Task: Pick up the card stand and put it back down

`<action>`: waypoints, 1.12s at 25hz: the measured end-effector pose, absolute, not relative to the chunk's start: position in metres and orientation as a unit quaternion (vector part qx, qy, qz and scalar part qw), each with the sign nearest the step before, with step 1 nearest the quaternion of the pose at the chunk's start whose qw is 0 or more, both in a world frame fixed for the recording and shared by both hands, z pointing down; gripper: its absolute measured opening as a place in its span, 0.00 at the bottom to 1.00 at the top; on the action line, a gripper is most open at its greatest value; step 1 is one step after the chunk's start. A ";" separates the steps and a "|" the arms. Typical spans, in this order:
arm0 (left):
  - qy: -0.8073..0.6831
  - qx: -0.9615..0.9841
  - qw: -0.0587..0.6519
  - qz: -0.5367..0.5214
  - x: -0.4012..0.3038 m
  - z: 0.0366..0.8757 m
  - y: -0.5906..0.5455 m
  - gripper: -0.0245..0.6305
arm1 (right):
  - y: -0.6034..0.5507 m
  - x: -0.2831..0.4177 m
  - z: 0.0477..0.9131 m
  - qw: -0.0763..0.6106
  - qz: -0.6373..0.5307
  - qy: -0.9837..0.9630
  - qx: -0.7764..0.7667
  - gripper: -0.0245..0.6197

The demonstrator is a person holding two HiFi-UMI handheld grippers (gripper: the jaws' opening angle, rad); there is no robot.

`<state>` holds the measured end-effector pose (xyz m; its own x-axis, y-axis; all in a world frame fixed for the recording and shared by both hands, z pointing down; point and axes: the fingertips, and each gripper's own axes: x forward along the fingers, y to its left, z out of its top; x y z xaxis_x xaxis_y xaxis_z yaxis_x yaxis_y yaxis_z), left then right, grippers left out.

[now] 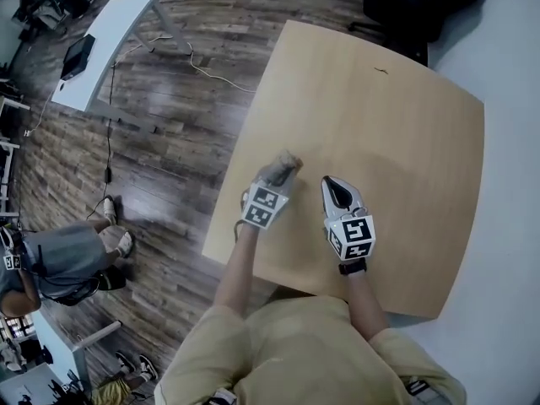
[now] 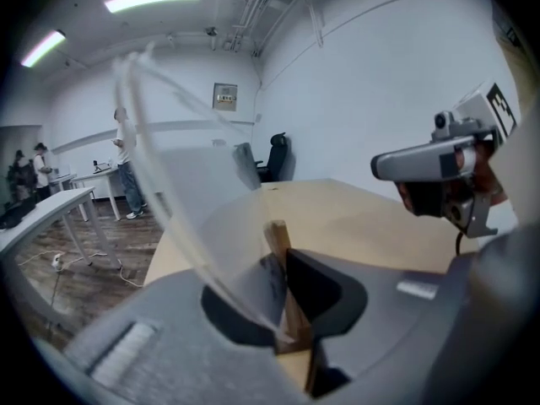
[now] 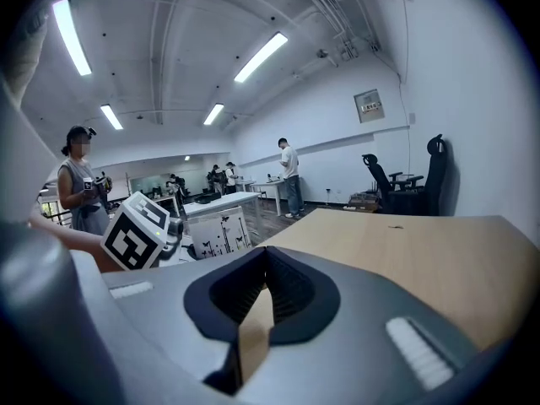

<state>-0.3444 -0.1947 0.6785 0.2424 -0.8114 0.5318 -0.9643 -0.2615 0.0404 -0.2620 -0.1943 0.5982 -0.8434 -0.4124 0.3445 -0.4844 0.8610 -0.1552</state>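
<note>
The card stand (image 2: 279, 247) is a small wooden base with a clear curved sheet (image 2: 181, 184) rising from it to the upper left. My left gripper (image 2: 287, 310) is shut on the wooden base, its dark pads pressing both sides. In the head view the stand (image 1: 285, 164) sits at the tip of the left gripper (image 1: 278, 175), over the table's left part. Whether it touches the table I cannot tell. My right gripper (image 1: 334, 184) hovers just to the right, jaws together with nothing between them (image 3: 266, 264).
The light wooden table (image 1: 388, 133) stretches away ahead and to the right; its left edge is close to the left gripper. Black chairs (image 1: 422, 2) stand beyond the far corner. A white desk (image 1: 105, 45) and people (image 1: 59, 256) are on the floor to the left.
</note>
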 end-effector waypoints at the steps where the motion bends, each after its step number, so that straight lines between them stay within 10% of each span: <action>1: -0.586 0.763 0.181 0.204 -0.344 0.668 -0.188 0.10 | -0.189 -0.261 0.590 0.147 0.114 -0.954 0.234 0.05; 28: -0.705 0.707 0.013 0.051 -0.292 0.434 0.005 0.10 | -0.028 -0.219 0.428 0.024 0.023 -0.979 0.202 0.05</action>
